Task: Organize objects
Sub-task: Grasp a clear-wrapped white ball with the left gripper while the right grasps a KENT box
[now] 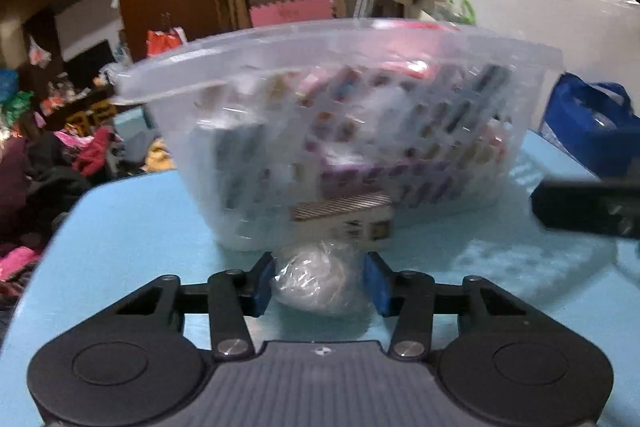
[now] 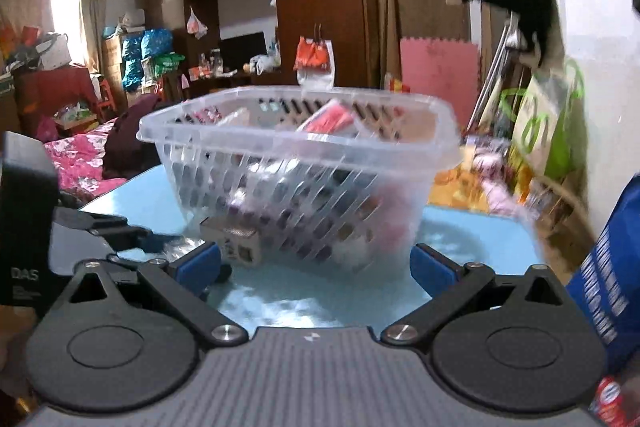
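Sitting on the desk point(image 1: 120, 227) just before the basket point(image 1: 340, 131), the wrapped bundle point(image 1: 316, 279) is being clamped by the left gripper point(image 1: 320, 283), while the right gripper point(image 2: 316, 263) is gaping empty.

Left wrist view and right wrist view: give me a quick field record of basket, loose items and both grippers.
surface: light blue tabletop
basket: clear slotted plastic basket, upright on the tabletop, packed with small boxes and packets
loose items: crinkled clear plastic-wrapped bundle and small printed cardboard box, both in front of the basket
left gripper: blue pads closed on the bundle's two sides
right gripper: open, nothing between the pads
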Motion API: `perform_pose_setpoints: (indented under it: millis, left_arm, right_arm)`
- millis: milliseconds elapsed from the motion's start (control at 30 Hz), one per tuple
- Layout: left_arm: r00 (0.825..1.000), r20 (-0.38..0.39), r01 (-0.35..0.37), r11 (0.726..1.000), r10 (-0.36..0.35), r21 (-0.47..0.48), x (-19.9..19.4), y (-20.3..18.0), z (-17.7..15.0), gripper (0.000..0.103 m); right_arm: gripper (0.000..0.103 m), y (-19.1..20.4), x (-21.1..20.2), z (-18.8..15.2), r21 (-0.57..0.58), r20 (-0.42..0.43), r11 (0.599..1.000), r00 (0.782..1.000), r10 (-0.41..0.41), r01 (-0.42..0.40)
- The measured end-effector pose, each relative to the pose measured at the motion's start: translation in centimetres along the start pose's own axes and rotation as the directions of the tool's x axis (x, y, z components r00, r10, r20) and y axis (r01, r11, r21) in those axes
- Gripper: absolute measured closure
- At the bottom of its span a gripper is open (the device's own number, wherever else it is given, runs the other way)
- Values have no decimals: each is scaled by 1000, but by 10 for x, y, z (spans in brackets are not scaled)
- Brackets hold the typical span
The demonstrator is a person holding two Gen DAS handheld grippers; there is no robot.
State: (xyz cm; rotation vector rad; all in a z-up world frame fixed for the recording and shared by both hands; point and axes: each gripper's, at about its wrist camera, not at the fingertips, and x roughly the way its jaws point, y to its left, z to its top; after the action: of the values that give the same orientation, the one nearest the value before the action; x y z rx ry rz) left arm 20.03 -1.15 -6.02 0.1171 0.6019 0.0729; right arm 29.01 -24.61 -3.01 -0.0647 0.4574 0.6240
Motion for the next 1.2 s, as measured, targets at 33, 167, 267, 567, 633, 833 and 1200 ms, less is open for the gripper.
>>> perform_pose_setpoints:
  millis: [33, 167, 267, 567, 633, 833, 1200]
  left_arm:
    - [1000, 13, -3, 1000, 3, -6, -5, 7, -2, 52]
    - [999, 44, 7, 996, -3, -91, -24, 48, -12, 52]
    - [998, 53, -23, 990, 31, -139, -33, 78, -16, 52]
    - [995, 97, -6, 977, 27, -211, -51, 108, -25, 51]
    - [994, 107, 2, 977, 21, -211, -54, 108, -26, 51]
    - [992, 122, 24, 976, 2, -214, -57, 107, -27, 51]
    - [992, 126, 56, 971, -27, -233, -56, 103, -35, 50]
  right_arm:
    - [0, 2, 5, -2, 15, -10, 1000, 1000, 8, -8]
    - [0, 20, 30, -6, 24, -41, 999, 998, 42, -41]
    - [0, 36, 50, -7, 33, -51, 999, 998, 39, -37]
    - [0, 86, 84, -7, -32, -135, 998, 989, -61, 57]
    - [0, 90, 83, -7, -22, -128, 996, 988, -87, 85]
    - [11, 87, 91, -6, 54, -168, 988, 976, -136, 146]
    - [42, 78, 87, -8, 127, -165, 976, 974, -153, 175]
